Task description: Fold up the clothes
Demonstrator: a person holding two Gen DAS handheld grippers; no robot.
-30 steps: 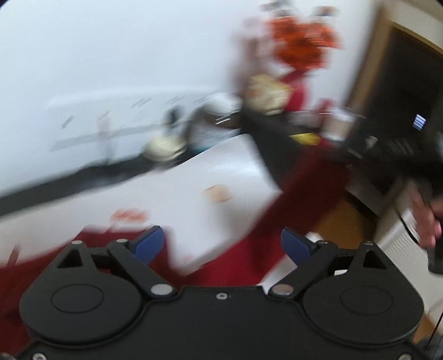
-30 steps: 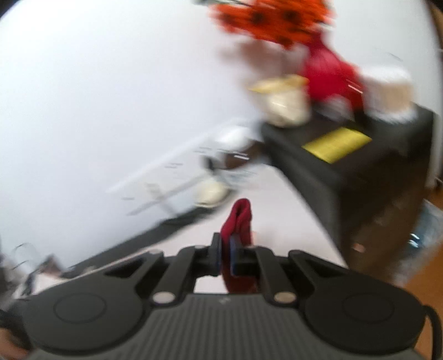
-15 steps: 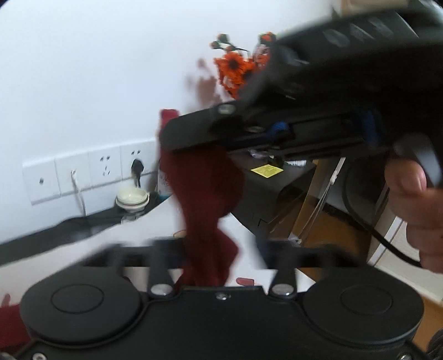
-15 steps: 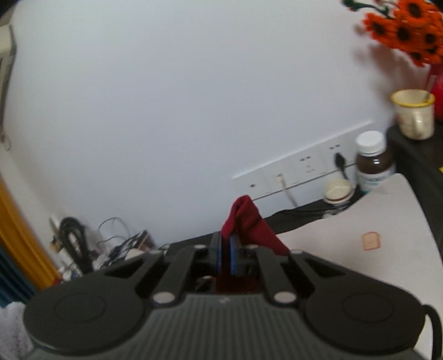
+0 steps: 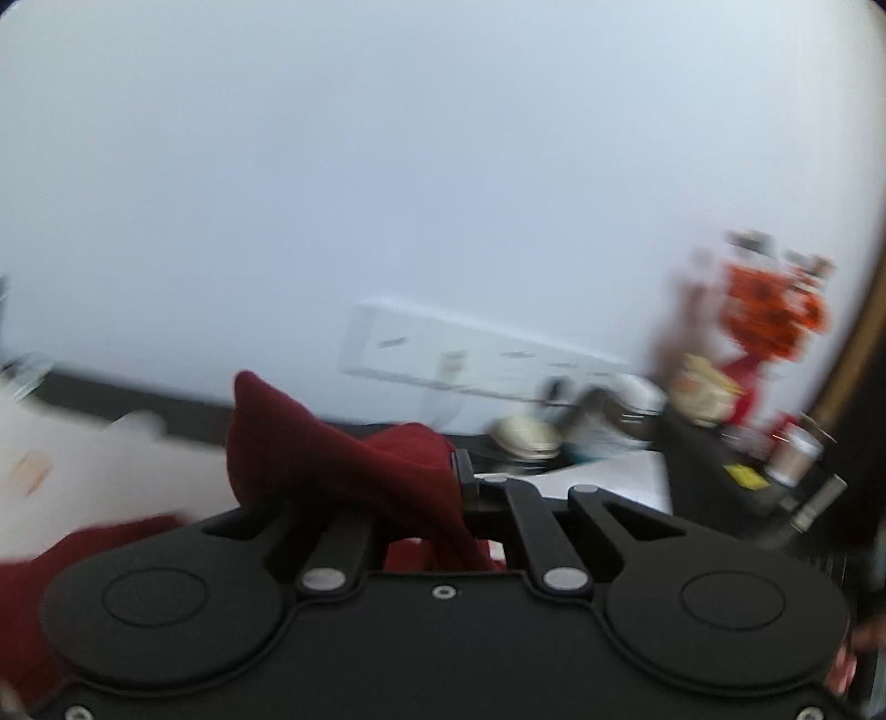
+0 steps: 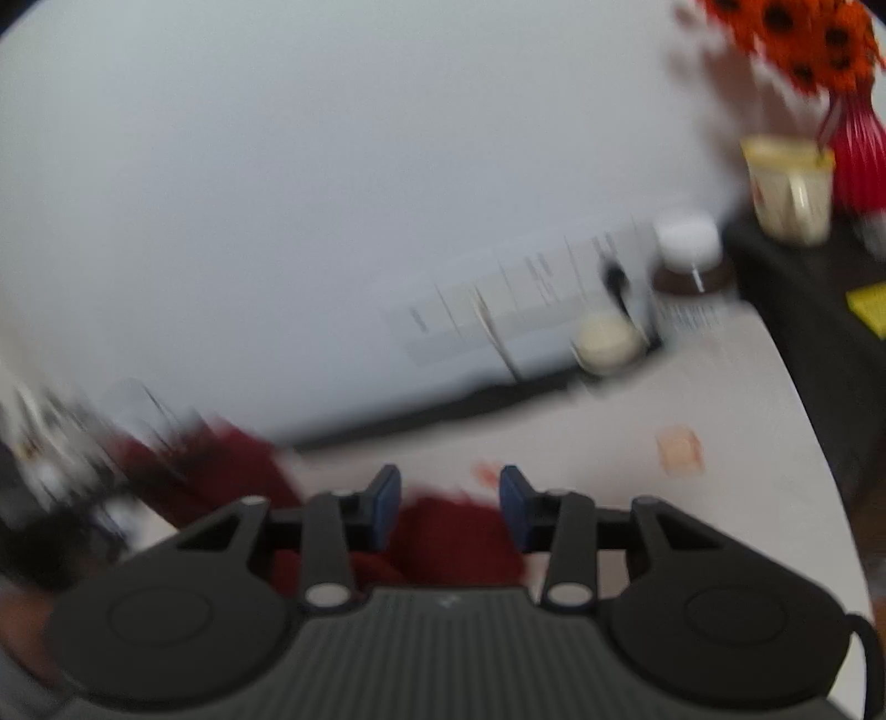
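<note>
White wall is filling the background of both blurred views, with a strip of sockets (image 6: pixel 520 299) along it and a pale surface (image 6: pixel 736 387) below. At the surface's far end, by the wall, a brown bottle with a white cap (image 6: pixel 689 255) and a small cream jar (image 6: pixel 606 340) are standing; what they contain cannot be told. On a dark cabinet (image 6: pixel 819 310) beside the surface, a cream mug (image 6: pixel 789 188) is sitting next to a red vase holding orange flowers (image 6: pixel 803 39).

The dark red garment (image 5: pixel 343 459) is stretching across the left wrist view, its long run going from a bunched peak at upper left down and right into the left gripper (image 5: pixel 443 487). The fingers there are pinched tight on the cloth, which is covering the left finger entirely; more red cloth is trailing off at lower left over the surface.

In the right wrist view, the right gripper (image 6: pixel 448 504) is showing its blue fingers (image 6: pixel 385 501) parted narrowly, the jaws having just been opening. A mound of the red garment is lying low between and behind them, not pressed by either pad, and another blurred red fold is extending off to the left near the wall.
</note>
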